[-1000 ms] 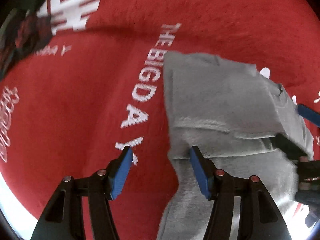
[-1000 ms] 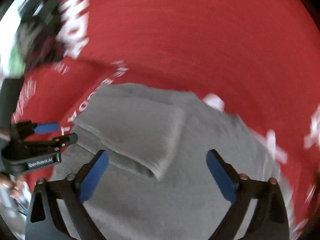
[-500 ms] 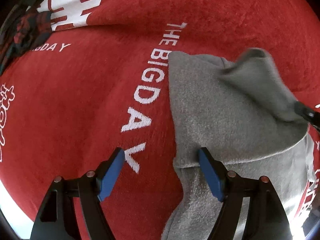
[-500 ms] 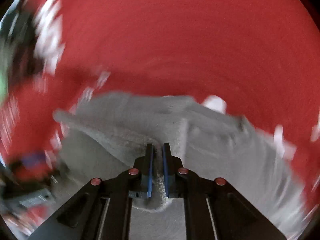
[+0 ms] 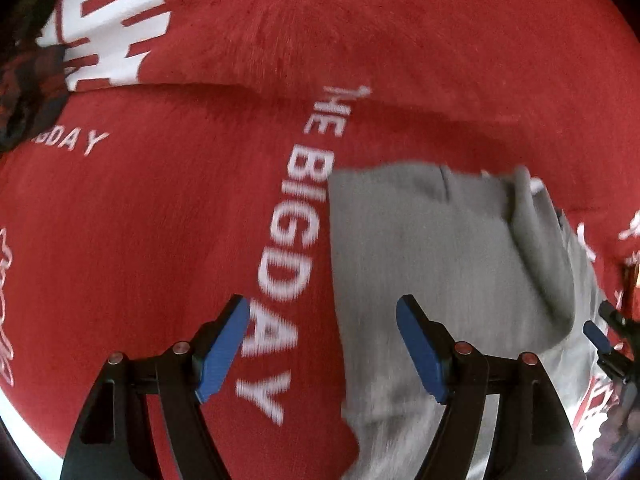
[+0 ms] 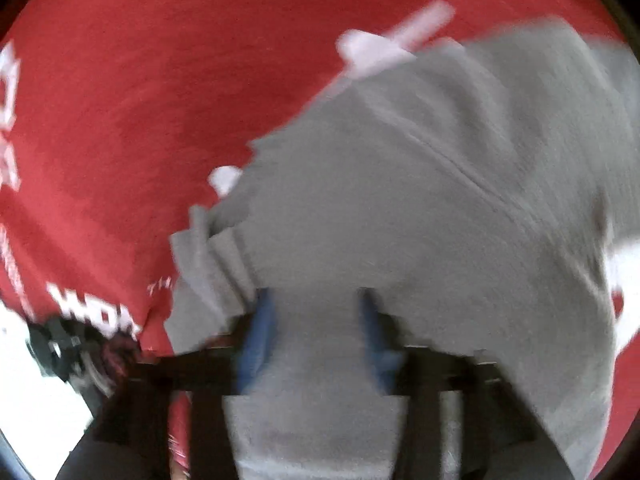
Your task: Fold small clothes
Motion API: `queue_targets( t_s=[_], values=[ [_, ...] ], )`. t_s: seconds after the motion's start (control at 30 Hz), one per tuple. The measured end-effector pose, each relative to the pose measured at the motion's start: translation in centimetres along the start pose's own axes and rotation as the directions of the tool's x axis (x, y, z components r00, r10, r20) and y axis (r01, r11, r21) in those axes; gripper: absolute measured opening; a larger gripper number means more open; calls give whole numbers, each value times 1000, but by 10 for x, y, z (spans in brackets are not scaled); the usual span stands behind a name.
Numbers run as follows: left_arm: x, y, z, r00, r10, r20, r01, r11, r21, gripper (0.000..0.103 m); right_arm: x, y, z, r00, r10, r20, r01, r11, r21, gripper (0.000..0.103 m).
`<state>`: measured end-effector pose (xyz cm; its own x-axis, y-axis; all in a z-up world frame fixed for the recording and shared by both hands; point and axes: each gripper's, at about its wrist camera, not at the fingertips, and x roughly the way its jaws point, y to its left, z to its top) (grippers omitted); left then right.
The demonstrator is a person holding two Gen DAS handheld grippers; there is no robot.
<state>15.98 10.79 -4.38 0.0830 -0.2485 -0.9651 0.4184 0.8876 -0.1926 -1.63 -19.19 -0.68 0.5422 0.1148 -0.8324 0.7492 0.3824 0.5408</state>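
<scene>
The left wrist view looks forward along the left claw (image 5: pixel 322 344), down and close onto the red blanket (image 5: pixel 168 248), with the grey garment (image 5: pixel 420 248) filling its lower right. The right wrist view sits even nearer the grey garment (image 6: pixel 440 200), which fills most of the frame and blurs the right claw (image 6: pixel 316 332). Both views share the garment and the blanket's white lettering. The right claw's tip (image 5: pixel 596 338) shows at the garment's right edge in the left view.
</scene>
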Motion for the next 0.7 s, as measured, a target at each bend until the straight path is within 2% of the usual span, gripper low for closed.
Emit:
queue_targets(
  t_s=[0.07, 0.17, 0.23, 0.3, 0.33, 0.4, 0.47, 0.57, 0.63, 0.7],
  values=[
    [7, -1, 13, 1000, -1, -8, 1, 1000, -4, 77, 18, 39, 9, 999, 4, -47, -12, 985, -172, 61],
    [19, -6, 23, 998, -30, -46, 30, 1000, -10, 77, 52, 84, 16, 994, -12, -110, -27, 938, -346, 61],
    [26, -12, 27, 997, -43, -64, 42, 999, -8, 77, 71, 97, 18, 990, -37, -136, -17, 928, -373, 59],
    [30, -15, 29, 996, -47, -73, 47, 999, -8, 77, 93, 96, 22, 976, -44, -213, -27, 948, -318, 16],
    [32, -17, 31, 996, -54, -76, 54, 999, -10, 77, 94, 95, 22, 976, -38, -213, -27, 955, -296, 6],
    [36, -17, 33, 995, -60, -78, 59, 998, -10, 77, 68, 87, 22, 992, 26, -123, -58, 962, -265, 6],
    [40, -17, 36, 995, -59, -81, 59, 998, -7, 77, 37, 70, 21, 998, 50, -26, -55, 974, -220, 6],
    [43, -14, 41, 995, -60, -81, 60, 998, -4, 77, 6, 17, 23, 998, 33, 55, -32, 999, -15, 6],
    [42, -14, 42, 995, -60, -85, 60, 998, -2, 77, -3, -17, 19, 997, 40, 65, -46, 994, 97, 9],
    [48, -14, 50, 993, -68, -95, 68, 998, -1, 77, -5, -41, 13, 999, 24, 35, -30, 982, 188, 11]
  ],
)
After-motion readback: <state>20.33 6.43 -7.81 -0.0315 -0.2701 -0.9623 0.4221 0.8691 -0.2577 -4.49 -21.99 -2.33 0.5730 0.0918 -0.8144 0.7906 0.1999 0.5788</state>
